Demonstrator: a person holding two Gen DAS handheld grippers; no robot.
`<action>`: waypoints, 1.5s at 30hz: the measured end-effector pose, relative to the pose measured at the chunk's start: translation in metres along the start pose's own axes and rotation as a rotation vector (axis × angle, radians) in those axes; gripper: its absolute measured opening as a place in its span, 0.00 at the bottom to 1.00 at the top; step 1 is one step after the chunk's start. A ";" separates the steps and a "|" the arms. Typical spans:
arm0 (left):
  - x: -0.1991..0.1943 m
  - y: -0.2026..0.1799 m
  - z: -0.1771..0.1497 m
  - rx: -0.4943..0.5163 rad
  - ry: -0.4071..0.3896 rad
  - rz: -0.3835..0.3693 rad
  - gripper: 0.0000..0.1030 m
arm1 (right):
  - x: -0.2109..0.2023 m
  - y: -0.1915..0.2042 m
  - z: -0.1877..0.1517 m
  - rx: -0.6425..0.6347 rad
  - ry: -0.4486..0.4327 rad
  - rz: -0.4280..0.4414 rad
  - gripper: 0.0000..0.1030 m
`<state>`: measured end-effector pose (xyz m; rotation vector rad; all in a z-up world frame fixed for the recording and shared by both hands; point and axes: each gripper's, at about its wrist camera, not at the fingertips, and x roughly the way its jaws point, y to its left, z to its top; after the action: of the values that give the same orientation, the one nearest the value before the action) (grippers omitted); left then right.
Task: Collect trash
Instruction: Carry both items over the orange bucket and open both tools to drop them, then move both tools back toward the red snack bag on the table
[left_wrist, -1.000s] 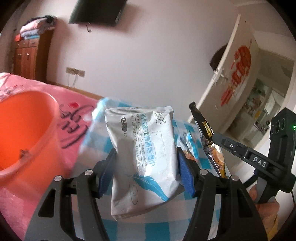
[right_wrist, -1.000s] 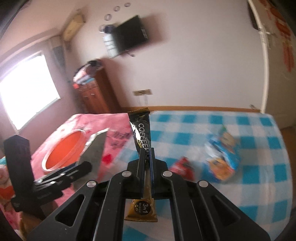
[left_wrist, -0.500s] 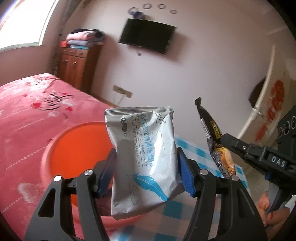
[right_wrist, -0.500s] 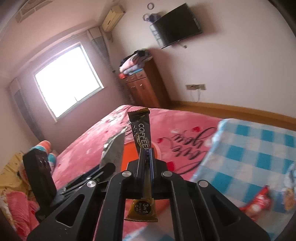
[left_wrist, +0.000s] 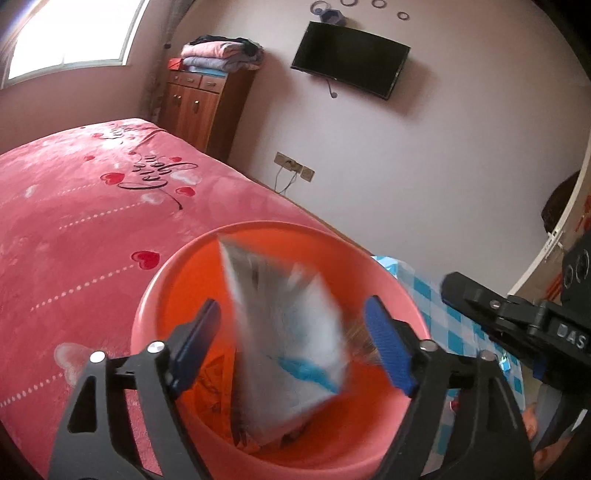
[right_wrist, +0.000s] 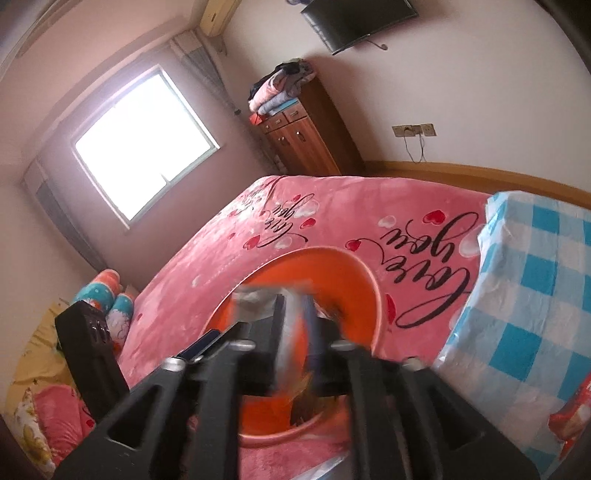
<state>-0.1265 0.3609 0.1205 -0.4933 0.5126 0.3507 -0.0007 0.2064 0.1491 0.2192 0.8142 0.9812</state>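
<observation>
Over the orange bucket (left_wrist: 147, 295) my left gripper (left_wrist: 291, 343) has its jaws opening. The silver wet-wipes packet (left_wrist: 280, 332) is a blur between them, clear of both pads and dropping into the bucket. My right gripper (right_wrist: 295, 332), blurred, is opening above the same bucket (right_wrist: 369, 280). A brown smear below its fingers is the coffee sachet (right_wrist: 306, 400), loose and falling. The wipes packet (right_wrist: 255, 302) shows as a grey blur just left of the right fingers. In the left wrist view the right gripper (left_wrist: 491, 310) reaches in from the right.
The bucket stands on a pink bed cover (left_wrist: 74, 221) beside a table with a blue checked cloth (right_wrist: 535, 295). A red wrapper (right_wrist: 569, 417) lies on that cloth at the lower right. A wooden cabinet (left_wrist: 199, 107) stands against the far wall.
Both grippers have swung from the checked table to above the bucket and opened. The wipes packet and the coffee sachet, gripped before, have been let go and are falling.
</observation>
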 end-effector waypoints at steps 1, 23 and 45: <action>-0.002 0.000 -0.001 0.006 -0.010 0.006 0.85 | -0.006 -0.004 -0.002 0.010 -0.014 -0.013 0.63; -0.031 -0.062 -0.029 0.154 -0.251 -0.157 0.88 | -0.114 -0.066 -0.077 -0.067 -0.204 -0.350 0.88; 0.017 -0.156 -0.082 0.374 -0.075 -0.239 0.89 | -0.168 -0.157 -0.100 0.035 -0.247 -0.487 0.89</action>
<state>-0.0756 0.1924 0.1046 -0.1743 0.4282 0.0405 -0.0177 -0.0360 0.0859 0.1572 0.6169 0.4702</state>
